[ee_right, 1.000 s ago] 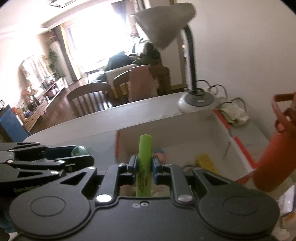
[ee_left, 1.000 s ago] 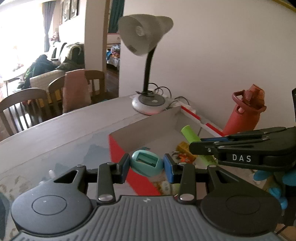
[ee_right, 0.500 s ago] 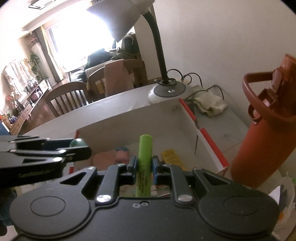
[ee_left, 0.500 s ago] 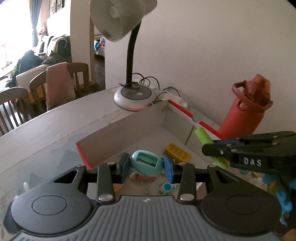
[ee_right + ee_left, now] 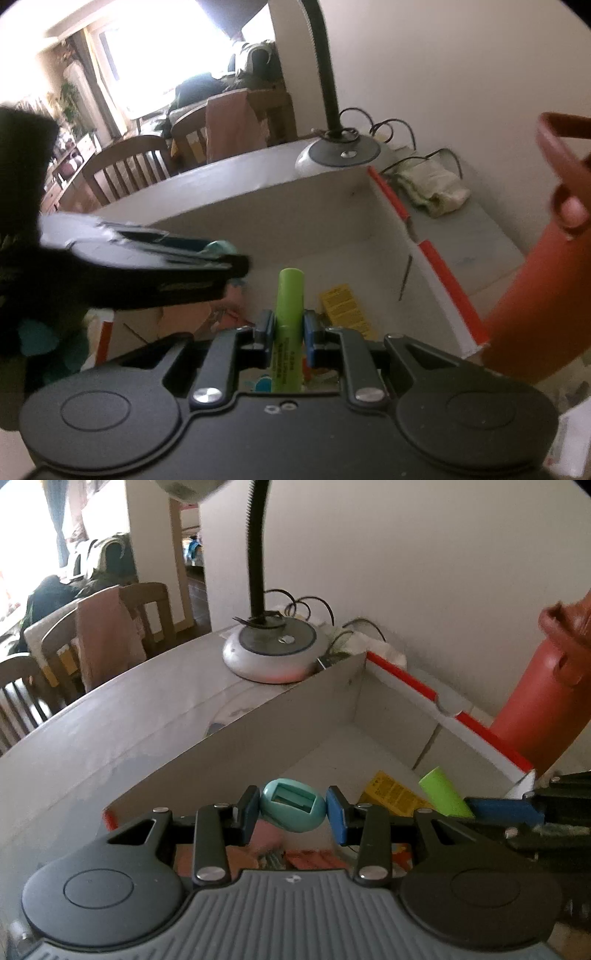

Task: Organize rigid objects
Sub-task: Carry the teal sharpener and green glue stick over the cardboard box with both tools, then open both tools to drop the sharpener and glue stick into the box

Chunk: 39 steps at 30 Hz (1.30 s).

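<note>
Spanning a pale table [image 5: 147,716] by a white wall [image 5: 424,572], grippers clamped on teal case [image 5: 292,809] and green marker [image 5: 289,332]

- The green marker [image 5: 289,332] carries dark print along its barrel, too blurred to read.
- The yellow card [image 5: 347,312] at two o'clock from it bears small black print, likewise illegible.

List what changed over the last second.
Both tongs moved in over the box; the lamp and red bottle loom closer. Left tongs still grip the teal oval, right tongs the green tube.
</note>
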Tool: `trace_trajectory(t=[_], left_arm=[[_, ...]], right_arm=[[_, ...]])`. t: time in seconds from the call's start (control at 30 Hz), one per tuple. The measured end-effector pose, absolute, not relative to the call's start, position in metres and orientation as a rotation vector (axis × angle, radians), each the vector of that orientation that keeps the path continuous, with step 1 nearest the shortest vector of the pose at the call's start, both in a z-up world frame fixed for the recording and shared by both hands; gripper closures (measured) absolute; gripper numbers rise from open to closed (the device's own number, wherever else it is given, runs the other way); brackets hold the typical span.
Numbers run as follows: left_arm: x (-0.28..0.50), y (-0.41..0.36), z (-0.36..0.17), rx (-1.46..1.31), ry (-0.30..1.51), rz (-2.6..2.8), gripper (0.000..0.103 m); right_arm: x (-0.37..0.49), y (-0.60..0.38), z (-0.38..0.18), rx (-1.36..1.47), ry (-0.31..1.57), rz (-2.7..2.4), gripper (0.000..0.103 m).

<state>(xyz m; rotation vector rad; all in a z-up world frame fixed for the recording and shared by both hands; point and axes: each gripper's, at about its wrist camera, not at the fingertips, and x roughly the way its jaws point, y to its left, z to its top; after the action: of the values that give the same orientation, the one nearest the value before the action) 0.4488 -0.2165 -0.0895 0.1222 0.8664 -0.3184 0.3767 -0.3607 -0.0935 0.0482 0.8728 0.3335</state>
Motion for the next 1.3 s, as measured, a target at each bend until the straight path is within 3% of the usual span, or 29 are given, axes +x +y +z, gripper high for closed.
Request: trace_trajectory(t=[0.77,1.3], left_arm=[[0.513,-0.243,-0.156,0.107,1.150,-0.343,0.064],[0.516,-0.240,-0.163,0.090,1.221,-0.348,0.061]], right_arm=[[0.405,-0.333,-0.138,0.038,1.009,0.305,0.087],[0.408,-0.333,-0.136,0.044,1.021,0.308,0.076]])
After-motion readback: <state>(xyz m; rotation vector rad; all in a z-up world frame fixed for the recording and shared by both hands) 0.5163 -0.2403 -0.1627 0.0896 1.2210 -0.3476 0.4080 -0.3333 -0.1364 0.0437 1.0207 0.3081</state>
